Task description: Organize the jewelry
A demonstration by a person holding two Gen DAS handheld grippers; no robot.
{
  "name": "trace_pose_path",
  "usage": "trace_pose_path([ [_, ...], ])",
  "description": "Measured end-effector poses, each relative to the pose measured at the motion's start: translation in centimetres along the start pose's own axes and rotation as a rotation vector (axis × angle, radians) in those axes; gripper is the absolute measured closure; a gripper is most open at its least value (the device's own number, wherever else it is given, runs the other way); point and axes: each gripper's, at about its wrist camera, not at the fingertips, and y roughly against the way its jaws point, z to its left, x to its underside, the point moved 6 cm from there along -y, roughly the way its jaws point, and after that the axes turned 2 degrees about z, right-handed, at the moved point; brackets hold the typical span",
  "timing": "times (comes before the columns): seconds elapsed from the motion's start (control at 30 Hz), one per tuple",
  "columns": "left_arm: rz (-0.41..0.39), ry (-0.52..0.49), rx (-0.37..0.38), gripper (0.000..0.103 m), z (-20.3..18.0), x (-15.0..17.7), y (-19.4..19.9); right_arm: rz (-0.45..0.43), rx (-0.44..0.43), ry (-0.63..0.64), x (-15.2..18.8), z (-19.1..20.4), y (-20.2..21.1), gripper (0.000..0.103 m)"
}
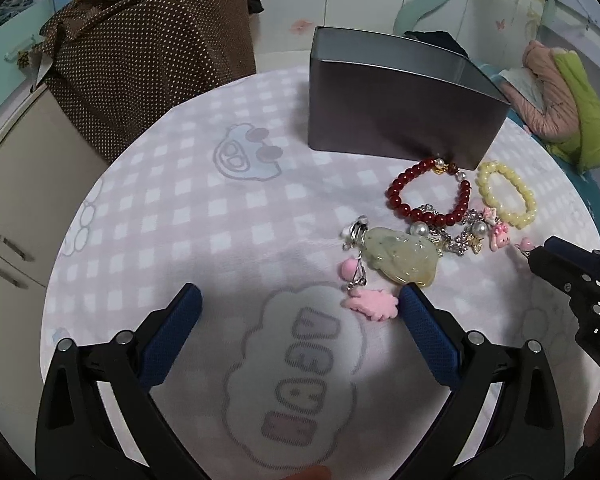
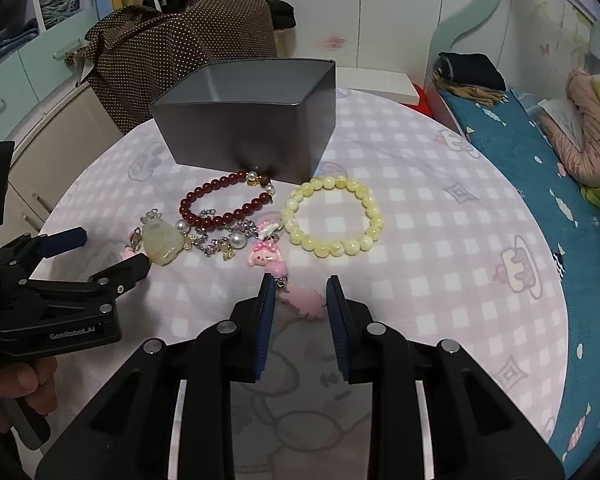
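On the checked tablecloth [image 1: 172, 208] lie a red bead bracelet [image 1: 396, 196], a yellow bead bracelet [image 1: 485, 196], a silver chain with pearls [image 1: 466, 236] and a pale green jade pendant [image 1: 400, 258]. A pink clip earring [image 1: 374, 305] lies just outside my left gripper's right fingertip. My left gripper [image 1: 300, 296] is open over bare cloth. In the right wrist view my right gripper [image 2: 300, 282] is shut on a second pink clip earring [image 2: 306, 300], low on the cloth. The red bracelet [image 2: 198, 216] and the yellow bracelet [image 2: 370, 204] lie beyond it, before the open grey tin [image 2: 252, 136].
The grey tin [image 1: 396, 100] stands at the back of the round table. A brown dotted bag [image 1: 148, 60] sits on a cabinet behind left. A bed with a blue sheet [image 2: 532, 184] runs along the right. A hand [image 2: 16, 380] holds the left gripper.
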Motion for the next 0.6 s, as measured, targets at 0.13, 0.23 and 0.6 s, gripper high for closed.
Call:
trace_pose_path([
  [0.13,-0.028,-0.024,0.025,0.034,-0.3,-0.3,0.4,-0.006,-0.005,0.007,-0.2,0.3,0.2,0.079],
  [0.23,-0.036,-0.032,0.069,0.057,-0.5,-0.3,0.9,-0.014,-0.006,0.008,-0.4,0.4,0.5,0.079],
  [0.6,-0.039,-0.037,0.176,0.087,-0.2,0.5,2.1,-0.042,-0.007,0.010,-0.9,0.8,1.8,0.079],
])
